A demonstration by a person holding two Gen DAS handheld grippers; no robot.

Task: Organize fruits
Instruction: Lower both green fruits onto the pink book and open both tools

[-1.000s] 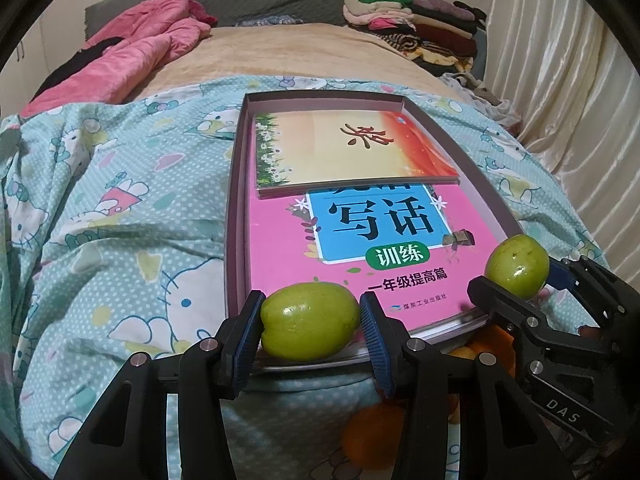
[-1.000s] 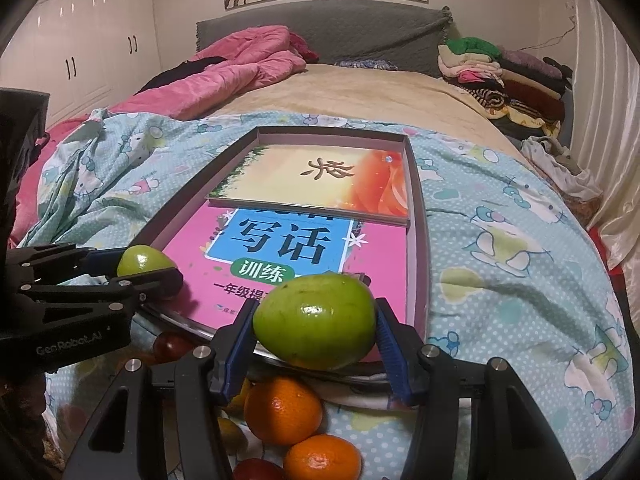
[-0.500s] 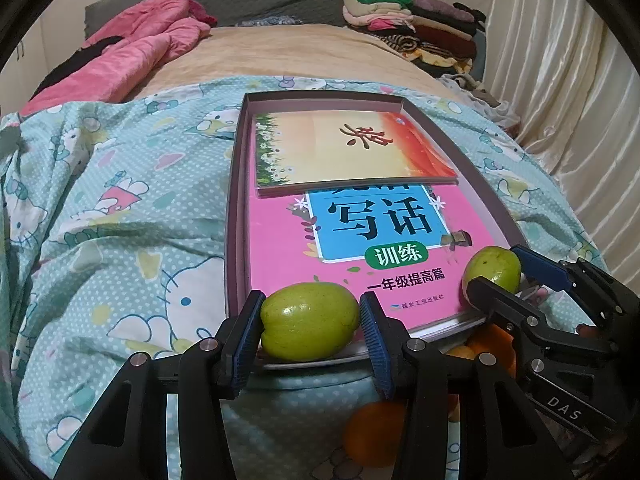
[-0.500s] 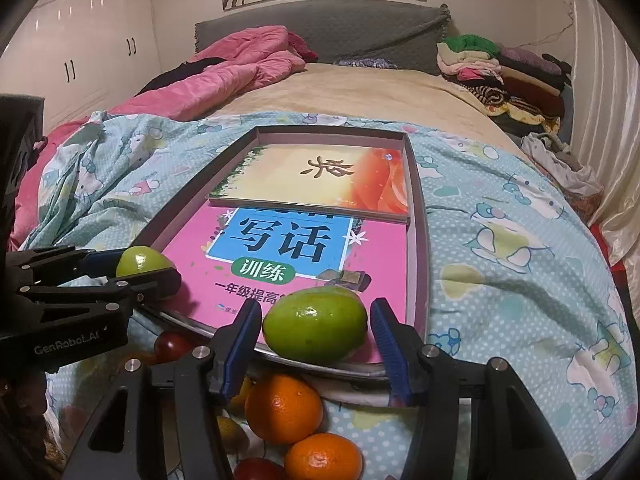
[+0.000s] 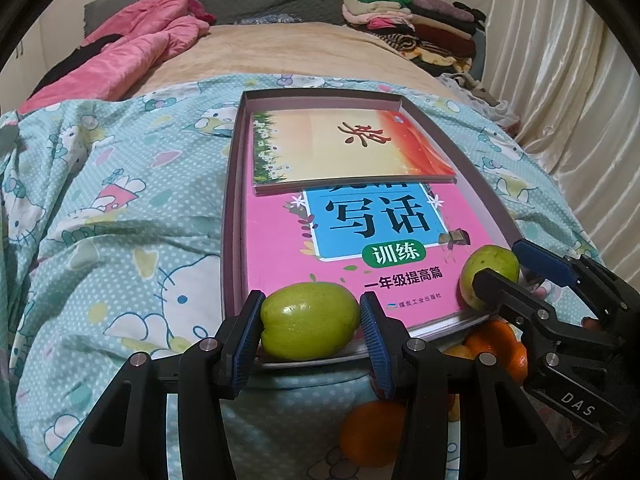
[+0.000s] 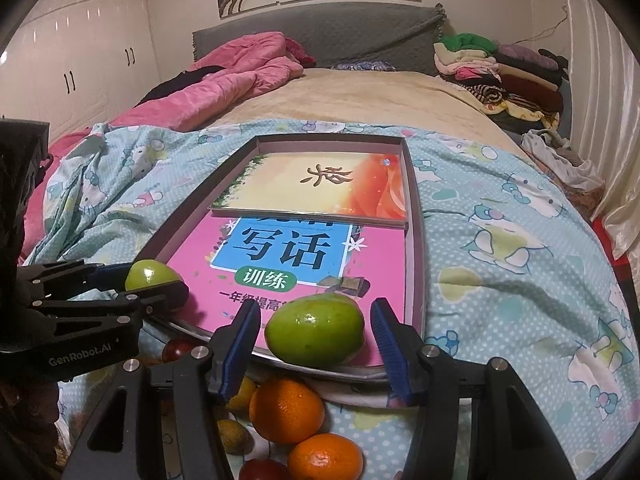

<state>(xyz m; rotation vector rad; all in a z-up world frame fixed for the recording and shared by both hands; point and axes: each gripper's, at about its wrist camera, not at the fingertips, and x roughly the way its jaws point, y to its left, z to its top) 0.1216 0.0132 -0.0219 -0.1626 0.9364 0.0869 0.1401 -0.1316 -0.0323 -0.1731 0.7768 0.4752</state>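
Observation:
My left gripper [image 5: 310, 330] is shut on a green fruit [image 5: 309, 327] at the near left corner of the shallow box [image 5: 230, 216]. That fruit also shows in the right wrist view [image 6: 150, 275]. My right gripper [image 6: 314, 338] is open, its pads apart from a second green fruit [image 6: 316, 334] that rests on the pink book [image 6: 280, 264] at the box's near right corner. This fruit shows in the left wrist view [image 5: 486, 266] too. Oranges [image 6: 286, 408] and small red fruits [image 6: 178, 350] lie on the bedspread below the box.
The box holds the pink book and an orange-yellow book [image 6: 320, 192] further back. It lies on a blue cartoon bedspread [image 5: 100, 220]. A pink quilt [image 6: 224, 80] and stacked clothes [image 6: 500, 72] are at the far end. A curtain [image 5: 568, 80] hangs at the right.
My right gripper lowered its green fruit onto the pink book and opened, letting it go. My left gripper stayed shut on its fruit at the box corner.

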